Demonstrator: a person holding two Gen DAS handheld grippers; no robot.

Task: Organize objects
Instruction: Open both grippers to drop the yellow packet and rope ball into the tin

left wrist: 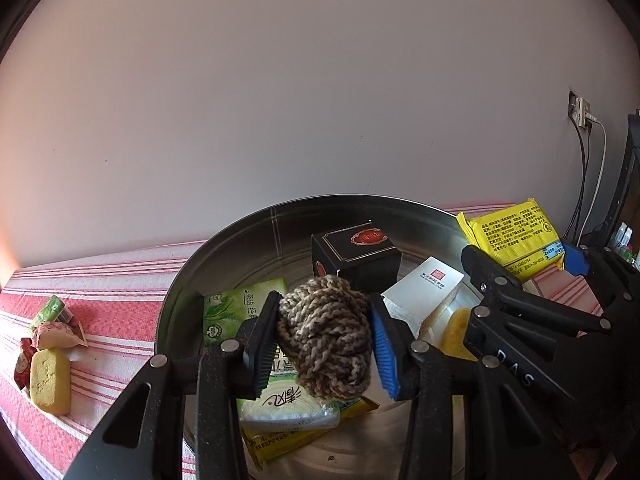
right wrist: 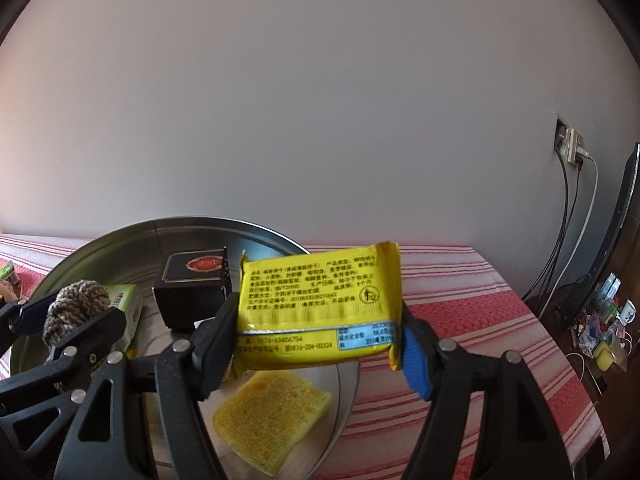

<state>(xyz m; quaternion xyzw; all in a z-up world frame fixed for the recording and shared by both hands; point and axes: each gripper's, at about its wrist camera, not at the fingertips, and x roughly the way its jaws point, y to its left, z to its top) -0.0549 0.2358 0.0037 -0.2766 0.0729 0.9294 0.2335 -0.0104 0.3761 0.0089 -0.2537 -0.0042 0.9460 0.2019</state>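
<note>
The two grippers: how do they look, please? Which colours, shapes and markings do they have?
Both the left gripper and the right gripper are matte black plastic linkages with triangular cut-outs and silver rivets. Each has one black ribbed pad and one blue pad. Pale letters "DAS" mark the right gripper's arm. No cables or sleeves show.

Brown-beige yarn ball (left wrist: 325, 336), knotted and chunky, clamped in left claw (left wrist: 324, 340), held above the round metal basin (left wrist: 224, 240). Yellow snack packet (right wrist: 320, 304), printed back facing camera, blue label at lower right, pinched at both short ends by right claw (right wrist: 318, 344), raised over basin's right rim, roughly level. In the basin: black box (left wrist: 356, 256) with red-gold emblem, upright near far wall; white box (left wrist: 424, 296) tilted beside it; green tissue pack (left wrist: 236, 312) on left; yellow sponge (right wrist: 272, 420) flat on the bottom. Left of basin on the striped cloth: yellow sponge block (left wrist: 50, 382), small wrapped snacks (left wrist: 52, 322) touching it.
</note>
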